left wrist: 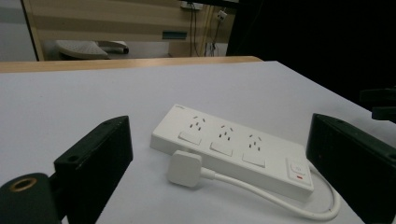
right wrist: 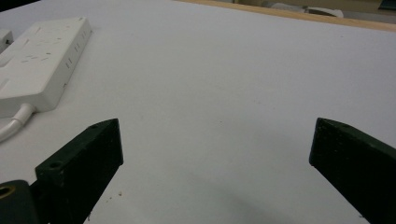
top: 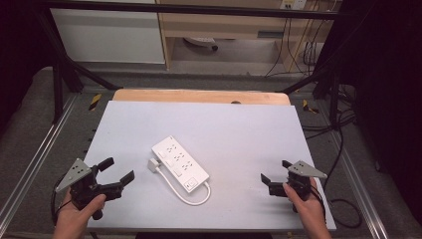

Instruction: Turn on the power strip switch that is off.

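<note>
I've got the power strip (top: 180, 164) lying mid-bench (top: 239, 129), plug (top: 153, 165) at its 9 o'clock. Left gripper (top: 118, 170) at 8, right gripper (top: 274, 172) at 4, both gaping wide, holding nothing.

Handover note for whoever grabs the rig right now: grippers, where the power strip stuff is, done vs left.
Left hand-held gripper: open, empty, near the table's front left, aimed at the power strip.
Right hand-held gripper: open, empty, near the front right, apart from everything.
Power strip: white, lies flat and diagonal mid-table on the white table. Its cable loops round the front end and the plug lies loose on the table beside the strip, not in any socket.
Done: nothing visible; neither gripper touches anything.
Left: all the handling. The left gripper looks best placed to reach the plug first.
</note>
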